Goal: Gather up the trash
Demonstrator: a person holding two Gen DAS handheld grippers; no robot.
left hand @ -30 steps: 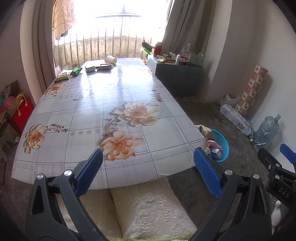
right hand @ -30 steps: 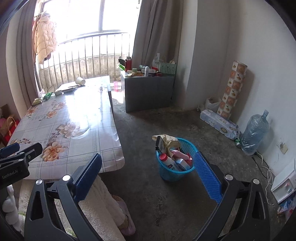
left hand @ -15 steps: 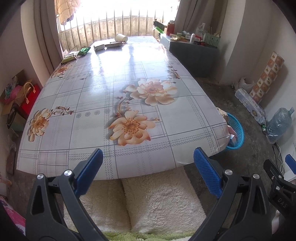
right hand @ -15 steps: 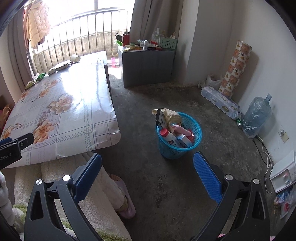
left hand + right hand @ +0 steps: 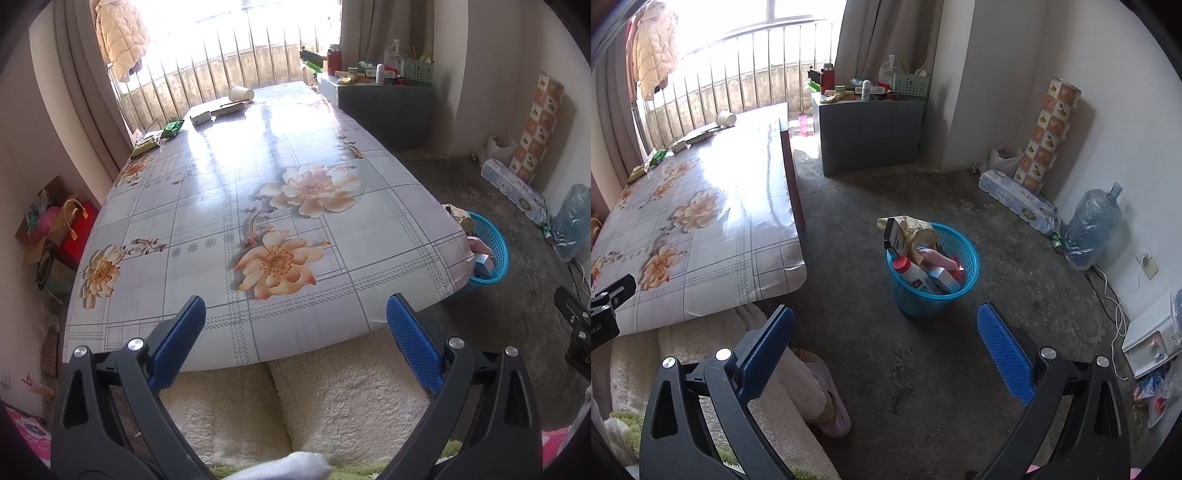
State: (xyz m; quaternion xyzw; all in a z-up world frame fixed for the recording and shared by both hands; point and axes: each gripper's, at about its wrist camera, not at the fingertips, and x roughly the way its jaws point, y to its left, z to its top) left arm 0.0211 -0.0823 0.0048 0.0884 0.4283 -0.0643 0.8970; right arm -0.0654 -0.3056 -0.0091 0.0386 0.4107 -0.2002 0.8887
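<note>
Since half a second ago the left claw (image 5: 293, 323) has tipped back up, so the window bars and hanging jacket show again past the far end of the table (image 5: 229, 184), and the right claw (image 5: 884, 332) has drawn slightly nearer the blue basket (image 5: 932, 295). Both claws stand wide apart with nothing between their blue pads. The left one hovers over the near edge of the flowered table; the right one hangs above the concrete floor (image 5: 923, 387), with the basket ahead of it. The basket sits on the floor just off the table's near right corner, filled with a red-capped bottle (image 5: 912, 271), a carton and crumpled paper. At the table's far end lie a tipped paper cup (image 5: 241, 94), a small box (image 5: 200, 118) and green wrappers (image 5: 173, 128).
</note>
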